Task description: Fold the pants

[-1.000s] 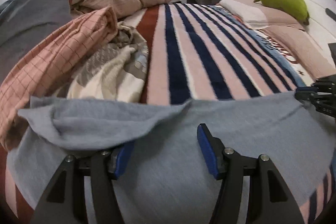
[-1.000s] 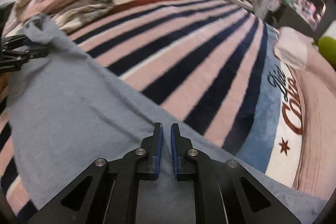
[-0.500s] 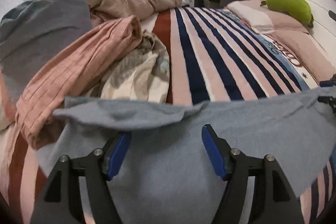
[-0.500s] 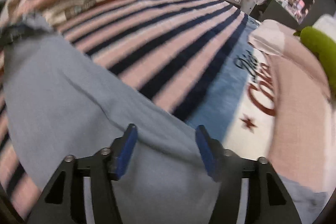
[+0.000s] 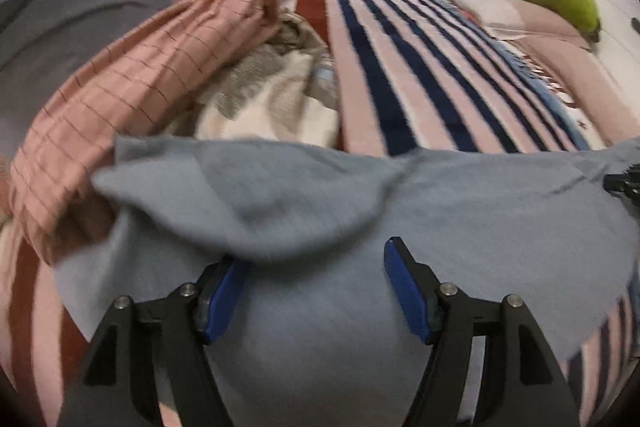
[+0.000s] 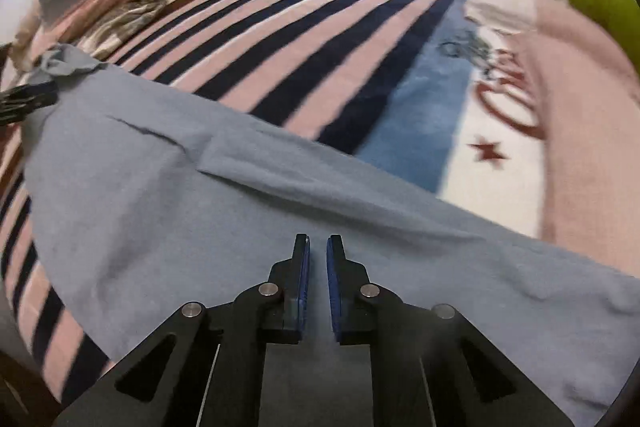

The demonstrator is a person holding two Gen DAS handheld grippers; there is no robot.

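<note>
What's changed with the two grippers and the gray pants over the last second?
The right gripper opened, then closed again; no cloth shows between its pads. The left gripper stays open over the gray pants, whose flap still drapes its left finger. The pants remain spread on the striped blanket.

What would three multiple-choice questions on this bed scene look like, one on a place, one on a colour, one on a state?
1. Where do the pants lie?
A. on the striped blanket
B. on the floor
C. on a chair

2. What colour is the plush toy by the pillow?
A. red
B. green
C. white

3. How are the right gripper jaws?
A. wide apart
B. shut
C. out of view

Answers: 1 A, the grey-blue cloth spreads across the stripes; 2 B, it is plainly green against the pink pillow; 3 B, the blue pads stand almost together, with no cloth seen between them.
</note>
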